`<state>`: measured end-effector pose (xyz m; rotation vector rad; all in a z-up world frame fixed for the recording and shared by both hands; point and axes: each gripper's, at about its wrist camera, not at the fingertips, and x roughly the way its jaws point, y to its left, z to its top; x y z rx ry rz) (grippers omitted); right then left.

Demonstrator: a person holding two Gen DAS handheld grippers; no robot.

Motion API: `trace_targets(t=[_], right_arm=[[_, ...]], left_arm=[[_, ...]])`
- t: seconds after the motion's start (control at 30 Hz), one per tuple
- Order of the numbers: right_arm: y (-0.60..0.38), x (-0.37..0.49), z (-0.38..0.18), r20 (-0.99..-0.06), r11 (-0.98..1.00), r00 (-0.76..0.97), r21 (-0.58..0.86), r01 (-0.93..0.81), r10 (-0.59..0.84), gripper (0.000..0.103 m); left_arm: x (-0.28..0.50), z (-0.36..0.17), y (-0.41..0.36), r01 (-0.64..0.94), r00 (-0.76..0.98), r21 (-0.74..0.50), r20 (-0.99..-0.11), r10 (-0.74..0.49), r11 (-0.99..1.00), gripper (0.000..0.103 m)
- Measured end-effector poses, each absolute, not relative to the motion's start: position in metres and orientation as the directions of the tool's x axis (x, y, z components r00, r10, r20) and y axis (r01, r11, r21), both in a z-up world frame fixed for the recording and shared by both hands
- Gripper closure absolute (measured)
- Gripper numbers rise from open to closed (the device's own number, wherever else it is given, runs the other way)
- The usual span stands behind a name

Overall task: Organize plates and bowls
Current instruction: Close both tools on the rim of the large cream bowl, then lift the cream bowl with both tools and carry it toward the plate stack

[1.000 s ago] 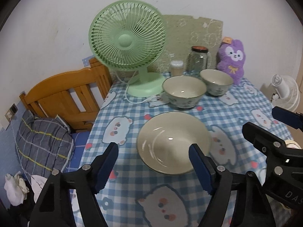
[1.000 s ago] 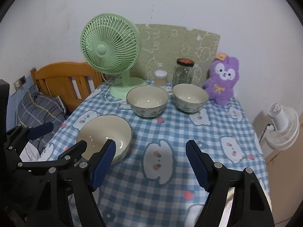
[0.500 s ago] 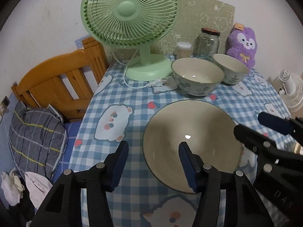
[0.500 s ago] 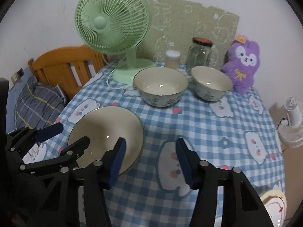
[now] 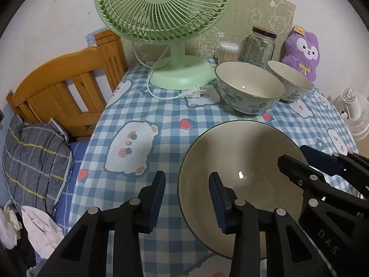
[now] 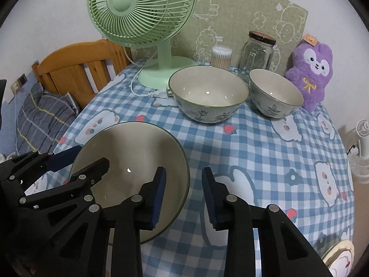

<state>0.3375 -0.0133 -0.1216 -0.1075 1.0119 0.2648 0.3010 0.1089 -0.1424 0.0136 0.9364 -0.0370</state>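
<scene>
Glossy round ceramic plate (image 5: 242,161) laid flat on checked tablecloth (image 5: 161,115), rim straddled by closing left gripper (image 5: 186,198) and right gripper (image 6: 183,195), untouched, both lower and narrower than before.

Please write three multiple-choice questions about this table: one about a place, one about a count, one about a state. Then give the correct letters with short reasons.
1. Where does the plush toy stand?
A. Beside the small bowl
B. In front of the fan
C. On the plate

2. How many patterned bowls are on the table?
A. One
B. Two
C. Four

3. What is inside the big bowl?
A. Soup
B. Nothing
C. A spoon

Answers: 1 A, the purple toy is right of the small bowl. 2 B, one big and one small. 3 B, its bare inside shows.
</scene>
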Motion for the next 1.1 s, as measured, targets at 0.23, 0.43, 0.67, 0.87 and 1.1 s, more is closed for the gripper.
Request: trace_targets(t=[0.23, 0.43, 0.67, 0.87, 1.1], right_arm=[[-0.009, 0.342, -0.127, -0.846, 0.963, 0.509, 0.018, -0.27, 0.158, 0.086], [-0.008, 0.343, -0.128, -0.849, 0.96, 0.503, 0.017, -0.28, 0.162, 0.088], [-0.008, 0.342, -0.127, -0.854, 0.961, 0.497, 0.014, -0.275, 0.155, 0.088], [-0.01, 0.335, -0.125, -0.859, 0.965, 0.492, 0.005, -0.263, 0.138, 0.088], [-0.02, 0.319, -0.117, -0.858, 0.967, 0.493, 0.016, -0.254, 0.143, 0.088]], left_arm=[[0.305, -0.152, 0.108, 0.044, 0.568, -0.003, -0.823, -0.028, 0.999, 0.074], [0.307, -0.156, 0.109, 0.049, 0.554, -0.03, -0.831, -0.052, 0.998, 0.088], [0.305, -0.155, 0.108, 0.046, 0.55, -0.032, -0.833, -0.052, 0.998, 0.089], [0.298, -0.153, 0.106, 0.047, 0.536, -0.042, -0.842, -0.061, 0.998, 0.09], [0.281, -0.145, 0.095, 0.056, 0.544, -0.025, -0.837, -0.051, 0.998, 0.09]])
